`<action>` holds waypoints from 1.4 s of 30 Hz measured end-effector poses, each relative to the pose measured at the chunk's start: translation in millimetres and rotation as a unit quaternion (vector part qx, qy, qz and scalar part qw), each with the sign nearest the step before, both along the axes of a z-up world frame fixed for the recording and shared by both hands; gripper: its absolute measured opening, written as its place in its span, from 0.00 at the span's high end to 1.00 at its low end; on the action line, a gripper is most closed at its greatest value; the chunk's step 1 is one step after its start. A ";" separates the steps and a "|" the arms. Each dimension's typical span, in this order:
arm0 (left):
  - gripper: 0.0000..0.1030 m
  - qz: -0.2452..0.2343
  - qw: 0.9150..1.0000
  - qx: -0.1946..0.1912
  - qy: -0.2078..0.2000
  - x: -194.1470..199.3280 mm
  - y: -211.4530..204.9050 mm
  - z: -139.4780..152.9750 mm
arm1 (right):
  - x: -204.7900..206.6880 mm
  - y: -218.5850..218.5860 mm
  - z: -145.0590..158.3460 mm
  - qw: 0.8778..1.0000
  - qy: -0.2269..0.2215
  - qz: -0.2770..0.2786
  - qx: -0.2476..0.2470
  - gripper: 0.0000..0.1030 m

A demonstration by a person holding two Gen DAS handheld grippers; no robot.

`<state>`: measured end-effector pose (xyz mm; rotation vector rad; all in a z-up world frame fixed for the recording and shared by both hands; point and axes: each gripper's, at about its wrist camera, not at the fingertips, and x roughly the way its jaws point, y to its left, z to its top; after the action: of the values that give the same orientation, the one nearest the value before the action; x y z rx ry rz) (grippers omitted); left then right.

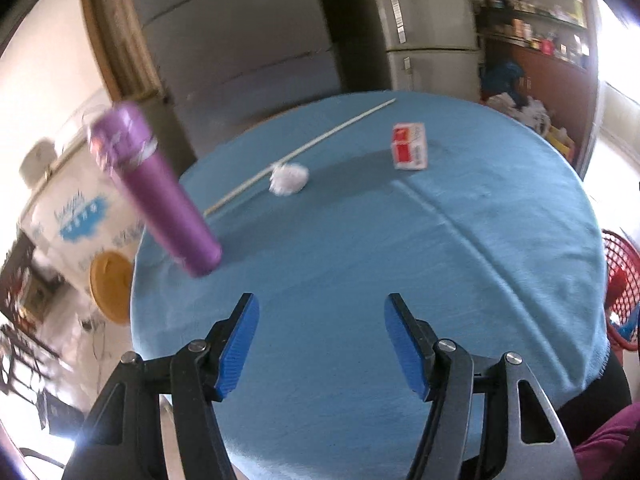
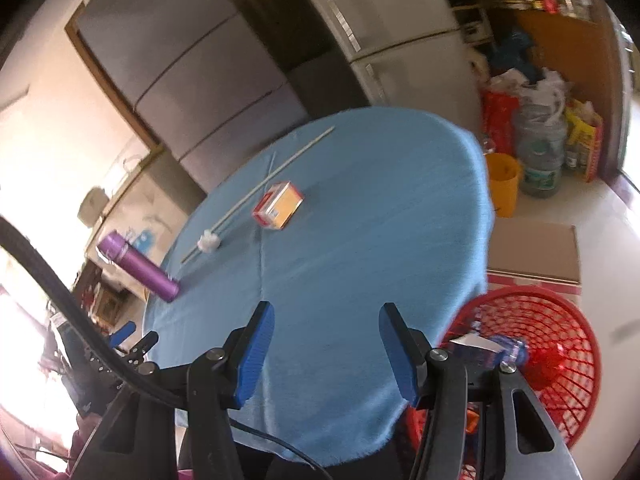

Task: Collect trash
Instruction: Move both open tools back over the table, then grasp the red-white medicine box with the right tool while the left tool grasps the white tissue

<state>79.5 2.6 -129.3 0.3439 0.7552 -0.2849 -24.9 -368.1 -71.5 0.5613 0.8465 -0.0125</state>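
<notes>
Both claws, left claw (image 1: 322,344) and right claw (image 2: 326,350), gape wide and empty over the blue surface (image 1: 360,260). The crumpled tissue (image 1: 289,178) lies ahead, slightly leftward, nearer the left claw; the red basket (image 2: 560,360) sits rightward.

Home kitchen/dining area, lived-in. Evidence: two-door fridge (image 2: 404,40) against the back wall, grey panelled cabinet (image 2: 192,68) beside it, shelves (image 1: 532,8) packed with jars and packets at upper right. Round table (image 2: 360,220) under a blue cloth in the middle. Floor clutter by the fridge: plastic bags (image 2: 532,84), big water jug (image 2: 540,156), yellow bucket (image 2: 505,184), cardboard box (image 2: 536,252), red mesh basket (image 2: 560,344) with scraps inside. White appliance with blue print (image 1: 80,216) on the left. Domestic, not a lab or shop.
</notes>
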 end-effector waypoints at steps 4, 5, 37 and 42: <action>0.36 0.028 0.999 -0.004 0.017 12.5 19.4 -15.0 | 47.4 19.7 -6.2 0.999 0.010 0.030 0.015 0.43; 0.36 0.034 0.999 -0.004 0.018 15.5 23.8 -17.2 | 61.9 25.9 -7.6 0.999 0.013 0.037 0.016 0.43; 0.36 0.071 0.996 -0.039 0.030 86.6 55.7 -19.5 | 336.2 106.5 -119.9 0.979 0.168 -0.038 -0.107 0.53; 0.36 0.066 0.997 -0.048 0.015 127.6 21.2 -6.7 | 303.9 84.1 -112.0 0.986 0.149 -0.017 -0.071 0.53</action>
<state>207.1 23.9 -136.0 0.1989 0.7865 -0.2016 279.0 -284.1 -183.4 0.4451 1.1184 -0.1912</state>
